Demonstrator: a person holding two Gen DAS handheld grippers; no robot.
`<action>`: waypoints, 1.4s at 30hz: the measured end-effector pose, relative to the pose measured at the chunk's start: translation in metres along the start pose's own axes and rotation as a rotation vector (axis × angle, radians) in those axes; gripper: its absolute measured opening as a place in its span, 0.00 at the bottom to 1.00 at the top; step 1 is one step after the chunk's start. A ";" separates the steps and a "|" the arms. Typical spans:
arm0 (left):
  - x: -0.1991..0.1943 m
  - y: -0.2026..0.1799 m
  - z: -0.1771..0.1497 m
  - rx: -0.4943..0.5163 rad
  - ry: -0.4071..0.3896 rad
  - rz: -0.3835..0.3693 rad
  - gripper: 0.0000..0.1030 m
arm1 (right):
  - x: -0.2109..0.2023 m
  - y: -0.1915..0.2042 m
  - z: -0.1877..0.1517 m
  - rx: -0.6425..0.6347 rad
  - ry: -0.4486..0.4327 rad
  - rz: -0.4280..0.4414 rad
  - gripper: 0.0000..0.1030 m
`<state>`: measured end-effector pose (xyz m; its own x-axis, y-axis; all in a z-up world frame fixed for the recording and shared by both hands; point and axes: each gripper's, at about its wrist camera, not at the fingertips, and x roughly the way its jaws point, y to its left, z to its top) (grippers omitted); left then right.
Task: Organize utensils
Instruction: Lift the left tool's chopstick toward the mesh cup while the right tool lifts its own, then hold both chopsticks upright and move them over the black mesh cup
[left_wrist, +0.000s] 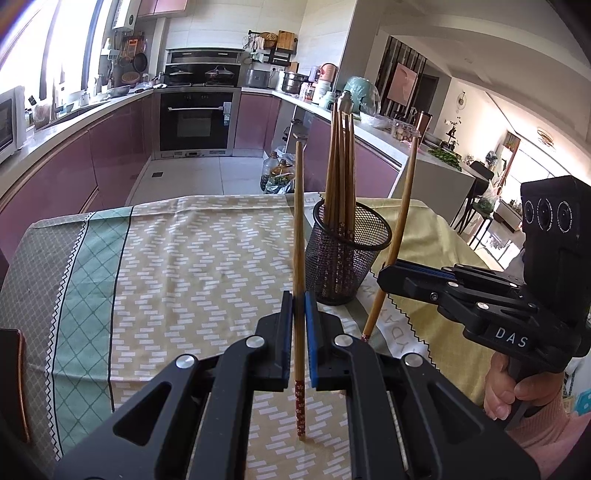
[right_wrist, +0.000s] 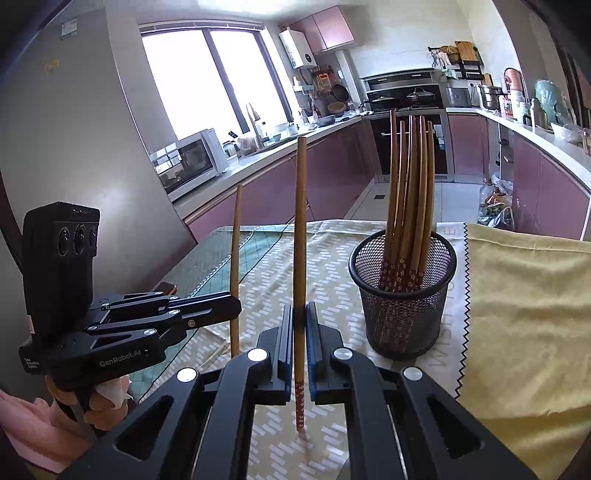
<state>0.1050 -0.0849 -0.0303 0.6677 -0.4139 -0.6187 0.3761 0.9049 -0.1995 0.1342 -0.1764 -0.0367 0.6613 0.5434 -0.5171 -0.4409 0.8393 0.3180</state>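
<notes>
A: Jaws? 
B: Left gripper (left_wrist: 299, 314) clenched on upright chopstick (left_wrist: 299, 258); right gripper (right_wrist: 299, 325) clenched on another chopstick (right_wrist: 300, 258). 
A: Holder? 
B: Mesh cup (right_wrist: 402, 295), on surface, holding more chopsticks (right_wrist: 408, 184).

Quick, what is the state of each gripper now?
Left gripper: closed, holding one chopstick upright.
Right gripper: closed, holding another chopstick upright.

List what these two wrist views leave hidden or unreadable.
- Left wrist view: the mesh holder base's near edge sits behind the left gripper.
- Right wrist view: cloth lettering is partly hidden by the holder.
- Both views: whether each held chopstick tip touches the tablecloth.
</notes>
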 end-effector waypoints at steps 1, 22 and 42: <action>-0.001 0.000 0.000 0.001 -0.004 0.003 0.07 | -0.001 0.000 0.000 0.001 -0.003 0.001 0.05; -0.007 -0.006 0.008 0.018 -0.033 0.004 0.07 | -0.004 0.000 0.009 -0.009 -0.033 -0.007 0.05; -0.011 -0.007 0.012 0.025 -0.055 0.015 0.07 | -0.006 0.005 0.014 -0.016 -0.053 -0.012 0.05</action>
<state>0.1027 -0.0883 -0.0132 0.7073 -0.4055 -0.5791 0.3811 0.9086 -0.1707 0.1370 -0.1755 -0.0208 0.6975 0.5342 -0.4777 -0.4425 0.8454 0.2993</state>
